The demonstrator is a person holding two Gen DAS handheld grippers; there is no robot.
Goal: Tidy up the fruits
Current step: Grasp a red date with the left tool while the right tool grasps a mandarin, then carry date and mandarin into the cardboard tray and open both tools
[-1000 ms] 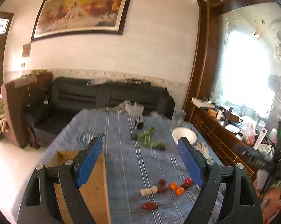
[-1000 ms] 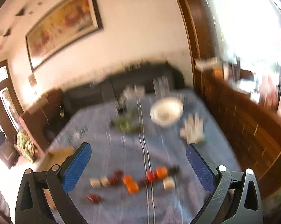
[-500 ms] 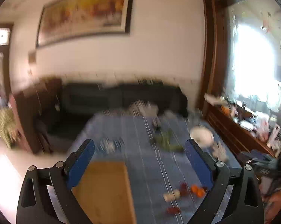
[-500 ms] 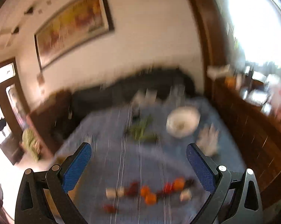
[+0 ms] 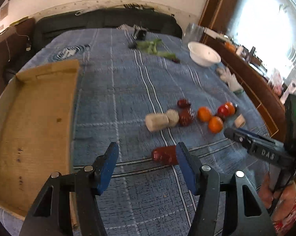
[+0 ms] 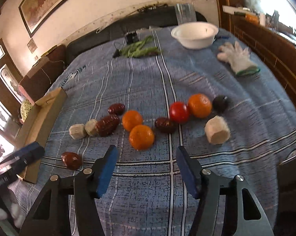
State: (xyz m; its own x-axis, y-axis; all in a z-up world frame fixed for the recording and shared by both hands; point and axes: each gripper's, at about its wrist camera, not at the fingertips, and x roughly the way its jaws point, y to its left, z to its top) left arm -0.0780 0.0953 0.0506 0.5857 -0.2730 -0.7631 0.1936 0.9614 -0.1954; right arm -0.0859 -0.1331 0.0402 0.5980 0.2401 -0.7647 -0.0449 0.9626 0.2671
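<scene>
1. On the table [image 6: 207,177] with the blue cloth, all the fruits are lying loose: three oranges [image 6: 141,137], a red tomato [image 6: 178,111] and some dark red dates [image 6: 107,124].
2. Beside them, the cardboard box [image 5: 35,129] is sitting with nothing in it, so I think you are only starting.
3. Your left gripper [image 5: 146,167] is hanging open and holding nothing, right next to one date [image 5: 163,156].
4. Your right gripper [image 6: 145,167] is open too, just in front of the nearest orange.
</scene>
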